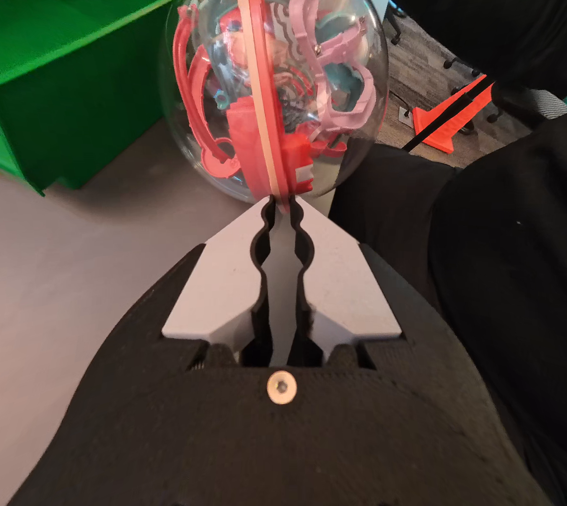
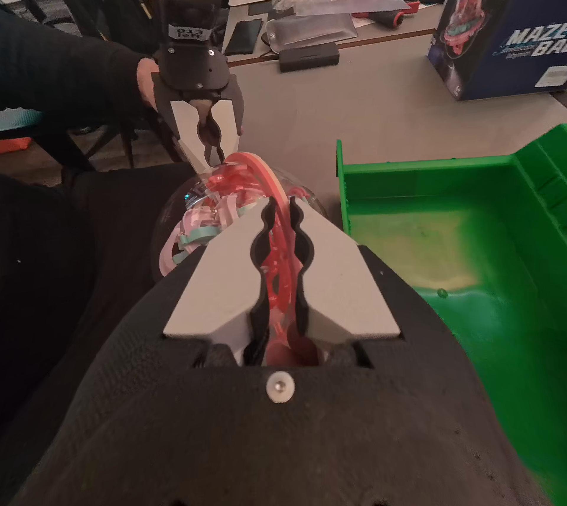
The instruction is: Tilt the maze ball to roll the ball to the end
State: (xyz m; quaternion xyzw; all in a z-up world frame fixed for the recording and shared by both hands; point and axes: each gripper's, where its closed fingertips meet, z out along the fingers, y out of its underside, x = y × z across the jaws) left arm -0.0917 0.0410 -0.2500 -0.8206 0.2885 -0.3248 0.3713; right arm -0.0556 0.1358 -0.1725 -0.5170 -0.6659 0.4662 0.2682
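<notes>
Right wrist view: the largest thing shown is a grey table top (image 2: 352,98), with a bright green open plastic bin (image 2: 460,230) standing on it at the right and a dark blue printed cardboard box (image 2: 491,31) farther back. A person's dark sleeve (image 2: 61,61) comes in from the left.

Next in size is the maze ball (image 1: 276,77), a clear hard plastic sphere with pink, red and teal tracks inside and a flat red-and-cream rim band (image 1: 260,92) round its middle. It is held up between the two tools, just beside the green bin and apart from the table top.

The left gripper (image 1: 280,199), black-bodied with pale grey fingers and black wavy pads, is closed to a narrow gap with its tips on the rim band at the sphere's near edge. The right gripper (image 2: 280,202) is likewise narrowed round the band on the opposite side, the band passing between its pads; whether those pads press firmly cannot be told for certain.

The small rolling ball inside cannot be picked out.

The sphere is judged light, rigid and smooth, so its curved shell would slip in a pinch and could crack or pop open if squeezed hard. The projecting rim band is judged the only sound place to be gripped, at two opposite points, with tilts kept slow.
</notes>
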